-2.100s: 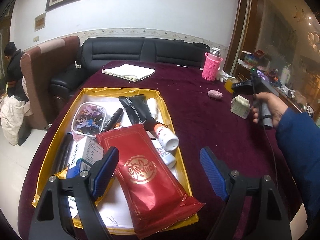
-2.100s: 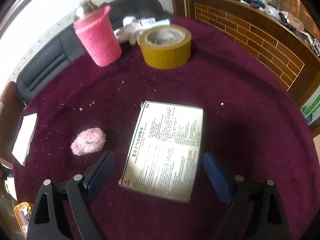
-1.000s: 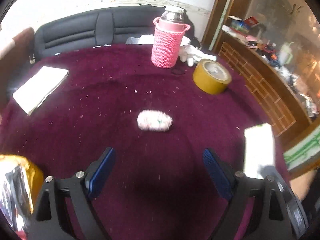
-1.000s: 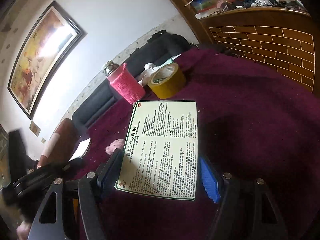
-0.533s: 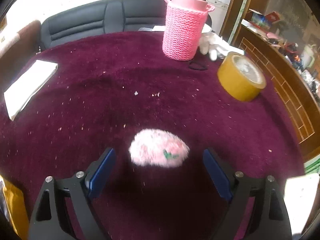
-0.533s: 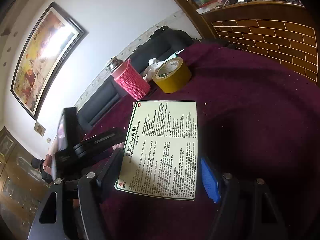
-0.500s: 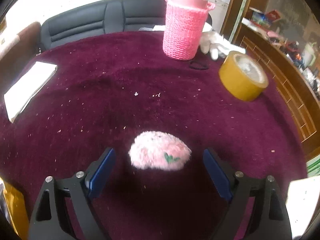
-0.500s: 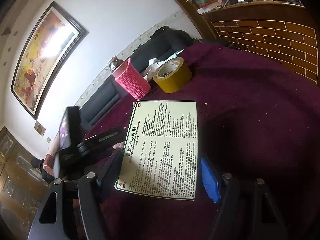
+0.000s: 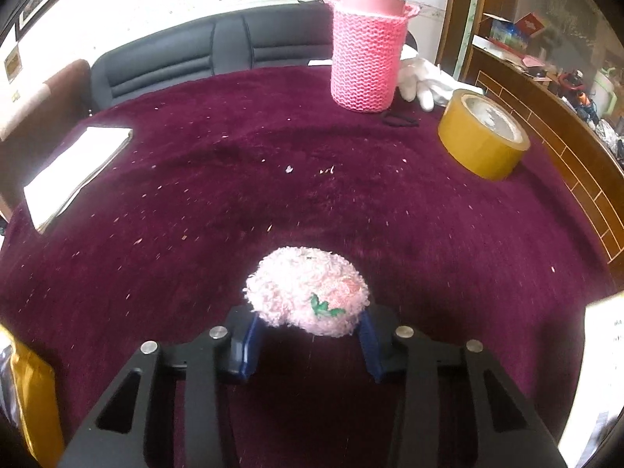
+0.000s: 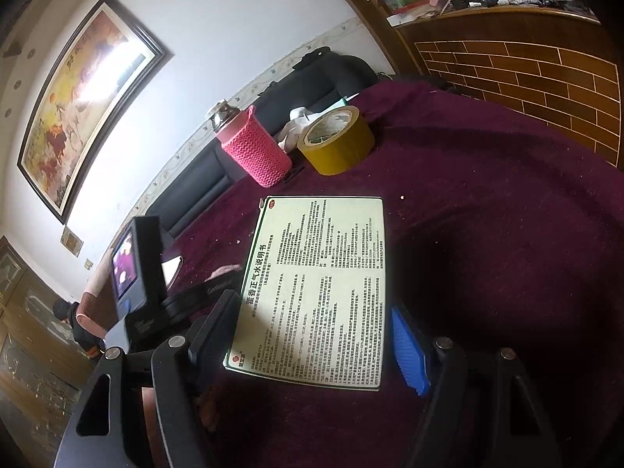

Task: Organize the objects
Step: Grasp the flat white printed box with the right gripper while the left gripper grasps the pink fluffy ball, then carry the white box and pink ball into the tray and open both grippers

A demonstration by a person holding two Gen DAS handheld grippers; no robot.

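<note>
A: Your left gripper [image 9: 308,345] – what's it on?

B: The pink fluffy puff [image 9: 308,296]. Jaws have just been closing, now narrow, blue pads [image 9: 249,341] pressing its near edge from both sides. Puff sits on the maroon tablecloth [image 9: 234,179], at 6 o'clock in the left wrist view.

A: And your right gripper [image 10: 316,335]?

B: Wide, but clamped on the flat box w/ printed text [image 10: 316,284]. Box face is toward the cam, held up off the cloth, filling centre to 6 o'clock of the right view. Blue pad [image 10: 407,351] against its right edge; left pad mostly hidden behind the box.

A: What else is round you?

B: Left view: pink knit-sleeved flask [image 9: 366,54] at 12–1 o'clock, white gloves [image 9: 423,80] just beside it, yellow tape roll [image 9: 481,136] at 2 o'clock, well apart from the puff. White folded paper [image 9: 74,171] at 9–10 o'clock. Black sofa [image 9: 202,54] behind the table, 11 o'clock. Gold tray corner [image 9: 35,397] at 8 o'clock, box edge at 4 o'clock.

A: Can you see the left tool from the right cam?

B: Yes, its back w/ a small screen [image 10: 124,269] at 9 o'clock. Framed painting [image 10: 82,109] on the wall, 10–11 o'clock.
</note>
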